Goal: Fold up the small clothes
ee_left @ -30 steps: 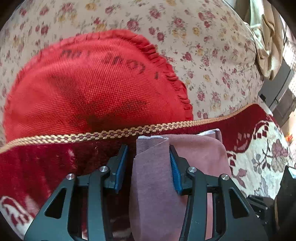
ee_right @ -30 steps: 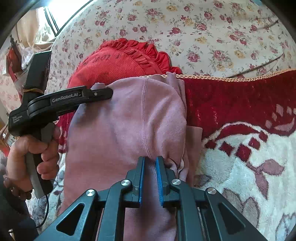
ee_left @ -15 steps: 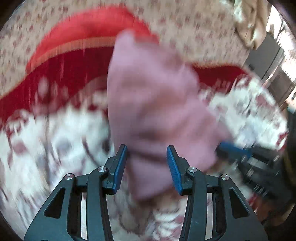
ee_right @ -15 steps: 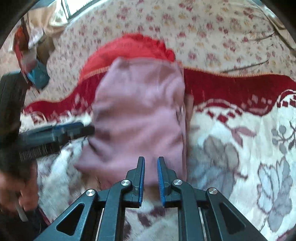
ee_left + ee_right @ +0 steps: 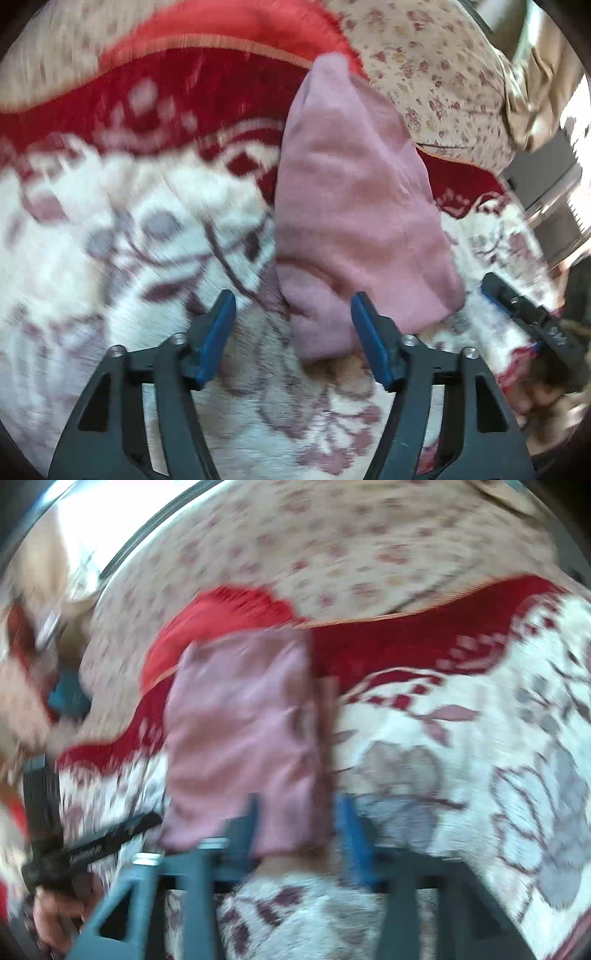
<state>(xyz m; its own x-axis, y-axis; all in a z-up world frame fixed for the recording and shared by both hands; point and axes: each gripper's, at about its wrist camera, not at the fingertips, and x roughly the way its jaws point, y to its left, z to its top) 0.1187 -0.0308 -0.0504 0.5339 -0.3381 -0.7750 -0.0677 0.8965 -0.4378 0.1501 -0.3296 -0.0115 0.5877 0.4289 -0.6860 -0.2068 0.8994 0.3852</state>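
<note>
One pink garment (image 5: 354,221) lies on one floral blanket (image 5: 110,240), just ahead of both grippers. Left gripper (image 5: 293,328) and right gripper (image 5: 295,823) are opening, jaws spread, garment's near edge between them, unpinched.

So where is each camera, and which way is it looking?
Left wrist: on the left tool, looking down past its opening blue pads at the pink garment on the floral blanket; the right tool shows at the right edge.
Right wrist: on the right tool, jaws opening, garment edge between them; the left tool and a hand show at the left.
Both views share the garment, blanket and red cushion.
</note>
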